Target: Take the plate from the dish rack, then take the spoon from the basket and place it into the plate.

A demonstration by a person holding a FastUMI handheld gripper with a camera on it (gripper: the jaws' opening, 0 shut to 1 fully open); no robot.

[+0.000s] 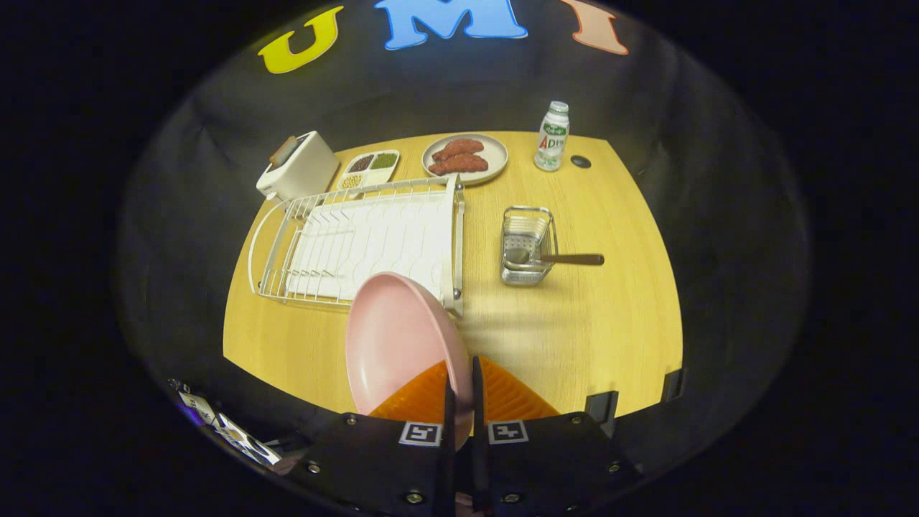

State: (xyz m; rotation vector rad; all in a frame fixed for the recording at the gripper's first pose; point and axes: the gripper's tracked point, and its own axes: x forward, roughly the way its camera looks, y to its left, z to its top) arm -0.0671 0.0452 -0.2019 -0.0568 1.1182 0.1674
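From the gripper view, the hand-held gripper [459, 380] sits at 6 o'clock with its two fingers drawn almost together, pinching the right rim of the round pink plate [398, 345] between them. The plate stands on edge, tilted, its hollow face turned toward 9 o'clock, and it extends from the fingers up toward 11 o'clock, where its top edge overlaps the near corner of the white wire dish rack [359, 240]. The rack lies on the pale wooden table [589, 337], at 11 o'clock from the fingers. At 1 o'clock, well apart from the plate, stands the small metal wire basket [528, 245], with the dark-handled spoon [556, 258] resting in it, handle pointing toward 3 o'clock over the basket's rim. Beyond the rack sit a white toaster [298, 166], a divided white tray of grains [370, 169], a grey plate of sausages [464, 158] and a small white bottle [552, 136].
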